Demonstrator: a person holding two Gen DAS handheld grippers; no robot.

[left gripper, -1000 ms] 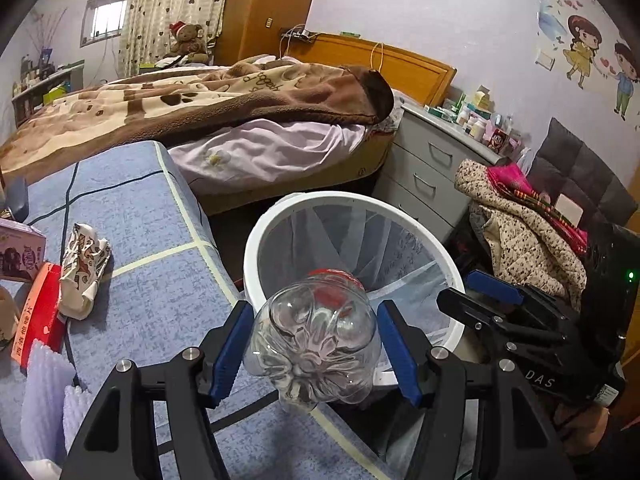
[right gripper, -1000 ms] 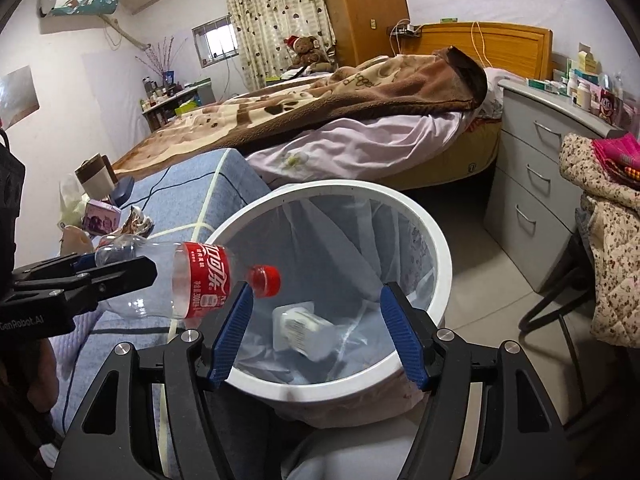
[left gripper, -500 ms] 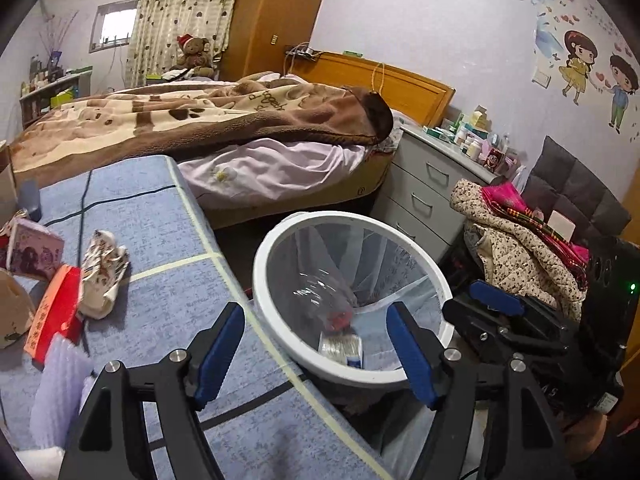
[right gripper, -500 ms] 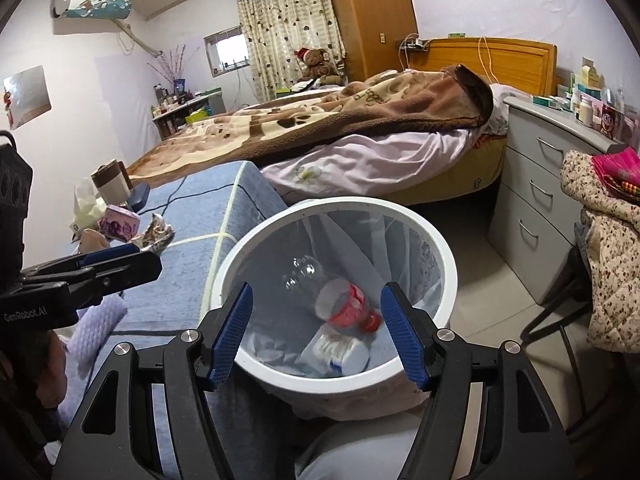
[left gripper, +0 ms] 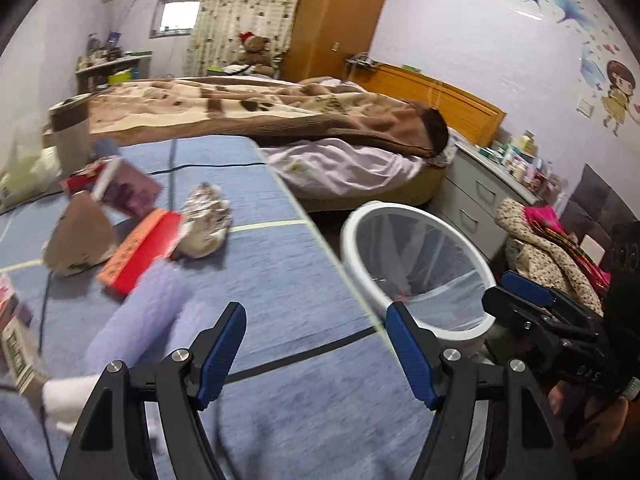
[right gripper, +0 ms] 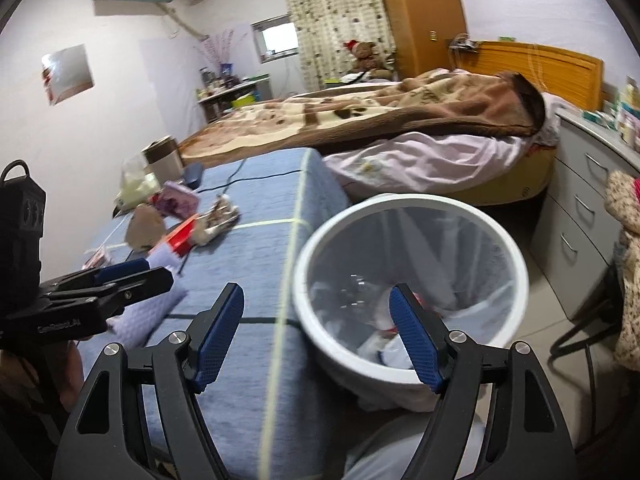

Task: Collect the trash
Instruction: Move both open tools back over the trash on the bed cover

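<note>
A clear bottle [right gripper: 360,292] with red label lies tilted inside the white, bag-lined trash bin [right gripper: 400,200].

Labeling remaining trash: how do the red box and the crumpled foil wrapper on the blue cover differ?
The red box is flat, rigid and rectangular; the crumpled foil wrapper is wadded and irregular. The box is plain red-orange; the wrapper is silvery with mottled print. Both lie side by side on the blue cover, outside the bin.
</note>
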